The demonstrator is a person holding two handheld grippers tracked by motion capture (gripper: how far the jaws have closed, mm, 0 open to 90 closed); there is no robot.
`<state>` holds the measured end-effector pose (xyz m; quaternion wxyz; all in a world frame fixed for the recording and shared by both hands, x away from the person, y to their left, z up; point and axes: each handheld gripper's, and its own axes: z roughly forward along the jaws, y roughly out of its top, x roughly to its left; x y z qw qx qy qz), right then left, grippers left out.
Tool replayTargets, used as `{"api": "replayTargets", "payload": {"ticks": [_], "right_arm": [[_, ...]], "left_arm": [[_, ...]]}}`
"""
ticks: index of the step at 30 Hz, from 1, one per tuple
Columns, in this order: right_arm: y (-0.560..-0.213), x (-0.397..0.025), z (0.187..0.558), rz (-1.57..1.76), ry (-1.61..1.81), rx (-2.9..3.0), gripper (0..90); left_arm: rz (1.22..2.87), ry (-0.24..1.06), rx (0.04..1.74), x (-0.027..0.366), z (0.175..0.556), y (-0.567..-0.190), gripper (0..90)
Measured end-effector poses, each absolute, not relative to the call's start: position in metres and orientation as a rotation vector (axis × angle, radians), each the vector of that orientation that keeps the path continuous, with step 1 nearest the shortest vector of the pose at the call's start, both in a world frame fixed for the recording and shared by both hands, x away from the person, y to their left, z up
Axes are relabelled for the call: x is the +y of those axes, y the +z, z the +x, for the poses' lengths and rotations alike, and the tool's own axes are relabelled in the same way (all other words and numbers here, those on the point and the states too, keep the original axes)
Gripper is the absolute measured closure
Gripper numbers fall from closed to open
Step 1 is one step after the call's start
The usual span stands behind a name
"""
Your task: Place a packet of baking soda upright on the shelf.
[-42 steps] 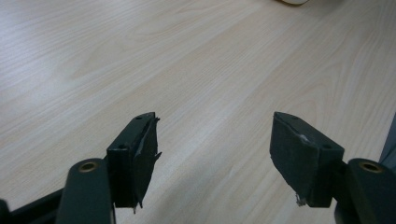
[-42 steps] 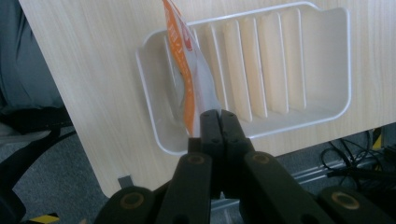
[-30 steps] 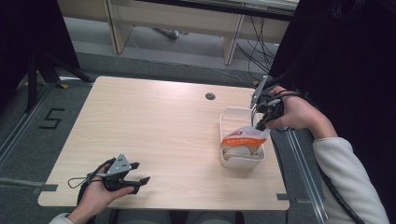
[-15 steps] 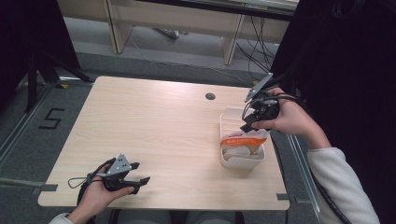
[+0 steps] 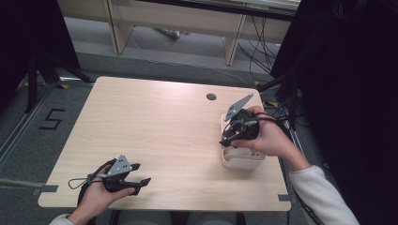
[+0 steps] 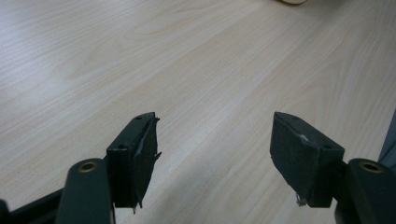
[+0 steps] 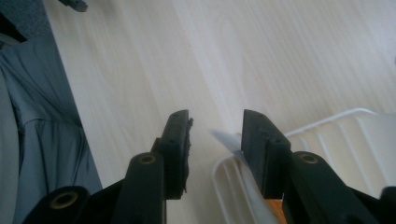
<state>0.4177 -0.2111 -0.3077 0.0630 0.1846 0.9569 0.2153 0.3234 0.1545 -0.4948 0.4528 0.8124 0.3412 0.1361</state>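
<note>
While the left gripper (image 5: 136, 180) rested wide open and empty at the table's (image 5: 155, 126) near edge, the right gripper (image 7: 215, 135) hovered over the white basket (image 5: 241, 161), its jaws partly open with the packet's (image 7: 226, 139) corner between them, grip uncertain. Packet apparently in the basket; release and withdrawal remained. Compared with a second ago, the right hand (image 5: 263, 136) had moved inward and now covered the orange packet.
</note>
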Motion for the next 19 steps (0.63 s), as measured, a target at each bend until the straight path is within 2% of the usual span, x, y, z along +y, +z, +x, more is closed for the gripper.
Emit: {"api": "replayTargets", "payload": {"ticks": [9, 14, 19], "right_arm": [[-0.37, -0.192, 0.394, 0.521, 0.745, 2.953, 63.4], [-0.411, -0.186, 0.379, 0.497, 0.797, 2.918, 59.6], [-0.425, -0.18, 0.367, 0.441, 0.741, 2.92, 59.2]], "left_arm": [[2.007, 0.335, 0.842, 0.155, 0.323, -0.495, 31.4], [2.01, 0.332, 0.84, 0.155, 0.323, -0.495, 31.2], [2.005, 0.329, 0.832, 0.155, 0.323, -0.495, 31.2]]}}
